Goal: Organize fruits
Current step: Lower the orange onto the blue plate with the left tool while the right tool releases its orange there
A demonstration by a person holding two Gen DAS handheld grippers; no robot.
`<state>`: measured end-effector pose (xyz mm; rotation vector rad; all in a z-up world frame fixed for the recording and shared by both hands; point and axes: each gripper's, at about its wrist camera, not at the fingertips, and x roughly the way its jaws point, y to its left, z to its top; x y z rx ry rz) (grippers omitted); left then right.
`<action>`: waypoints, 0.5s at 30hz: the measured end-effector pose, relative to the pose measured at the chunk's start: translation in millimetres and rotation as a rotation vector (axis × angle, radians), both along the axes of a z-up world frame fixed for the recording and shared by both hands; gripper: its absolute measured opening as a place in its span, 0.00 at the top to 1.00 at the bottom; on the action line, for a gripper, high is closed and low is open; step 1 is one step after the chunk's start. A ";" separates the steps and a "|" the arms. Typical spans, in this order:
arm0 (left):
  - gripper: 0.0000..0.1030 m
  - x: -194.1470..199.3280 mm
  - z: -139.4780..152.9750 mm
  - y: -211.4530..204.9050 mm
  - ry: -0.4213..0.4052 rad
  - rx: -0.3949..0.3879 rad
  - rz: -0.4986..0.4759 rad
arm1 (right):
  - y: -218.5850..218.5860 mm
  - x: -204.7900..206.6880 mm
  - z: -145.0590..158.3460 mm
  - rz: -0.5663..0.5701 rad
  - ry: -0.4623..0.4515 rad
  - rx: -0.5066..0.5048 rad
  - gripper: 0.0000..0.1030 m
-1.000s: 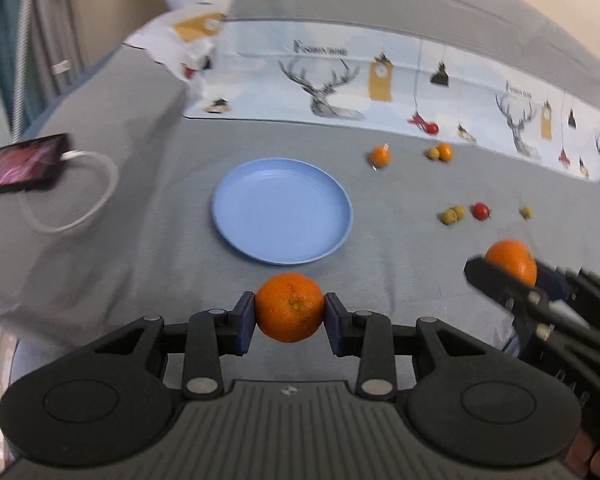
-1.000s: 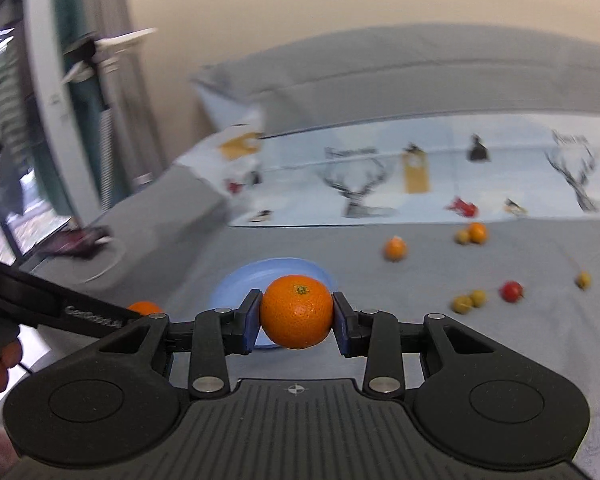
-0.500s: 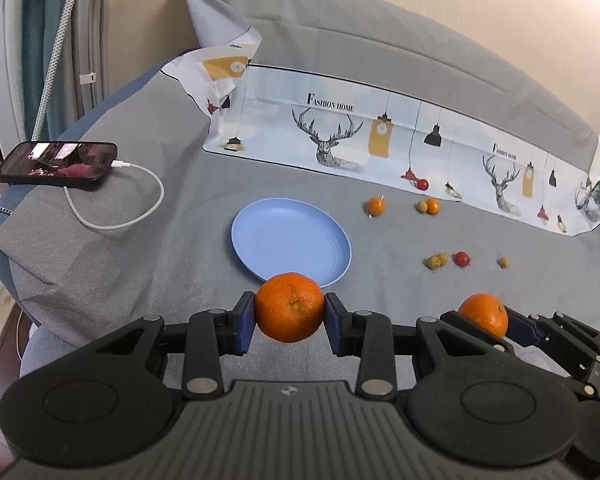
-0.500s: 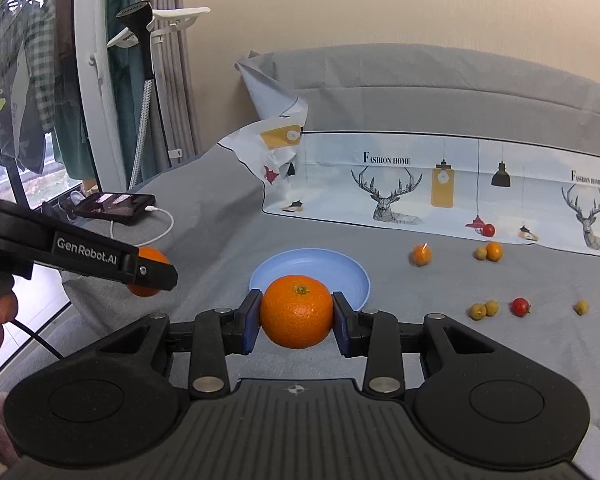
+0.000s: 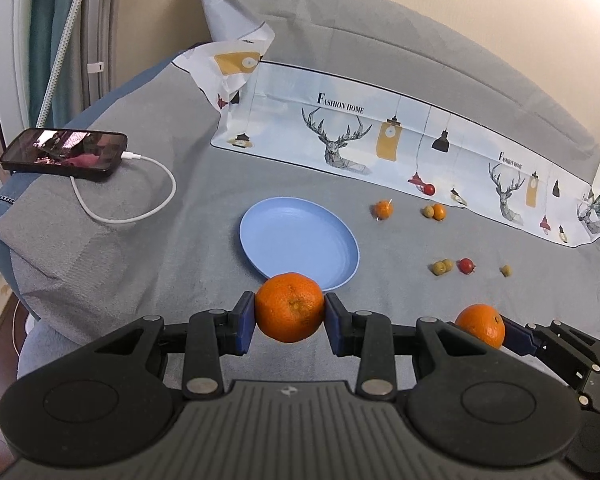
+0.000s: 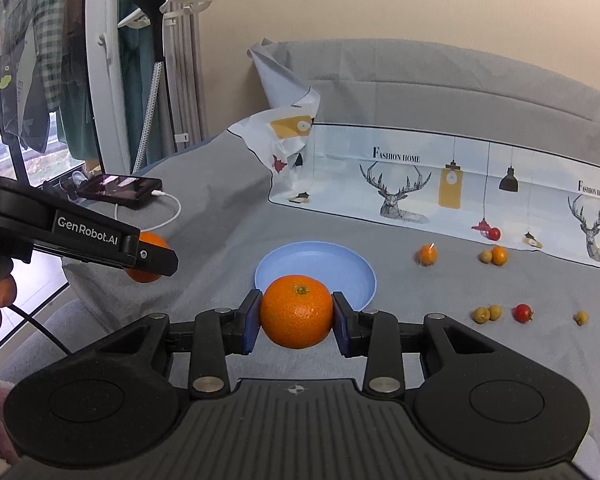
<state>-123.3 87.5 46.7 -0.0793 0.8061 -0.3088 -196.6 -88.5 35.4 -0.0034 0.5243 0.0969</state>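
Here the blue plate (image 5: pixel 300 236) holds nothing.

A home, most likely a bedroom. A wide grey bed (image 6: pixel 440 92) fills the view, with a printed cloth (image 5: pixel 380 136) reading "Fashion Home" spread across it. A phone (image 5: pixel 64 155) lies charging on a white cable (image 5: pixel 140 216) near the bed's edge. Beside a window with curtains (image 6: pixel 184 60), a garment steamer (image 6: pixel 156 12) stands, and a checked shirt (image 6: pixel 40 40) hangs close by. The wall (image 6: pixel 380 0) behind is plain beige.
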 end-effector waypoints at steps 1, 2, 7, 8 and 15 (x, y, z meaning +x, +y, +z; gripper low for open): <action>0.61 1.9 -1.0 0.0 0.003 0.001 0.000 | -0.1 1.6 -1.0 -0.001 0.005 0.000 0.63; 0.61 4.0 -2.0 0.0 0.006 0.002 0.000 | -1.2 3.0 -0.9 0.000 0.011 0.000 0.63; 0.61 18.0 -6.9 -1.2 0.015 0.009 0.006 | -0.9 13.2 -7.5 -0.006 0.038 0.005 0.63; 0.61 21.5 -7.7 -1.9 0.018 0.009 0.009 | -1.7 15.8 -8.9 -0.008 0.043 0.006 0.63; 0.61 57.6 -15.5 -10.7 0.038 0.018 0.022 | -8.3 40.4 -20.1 -0.026 0.072 0.011 0.63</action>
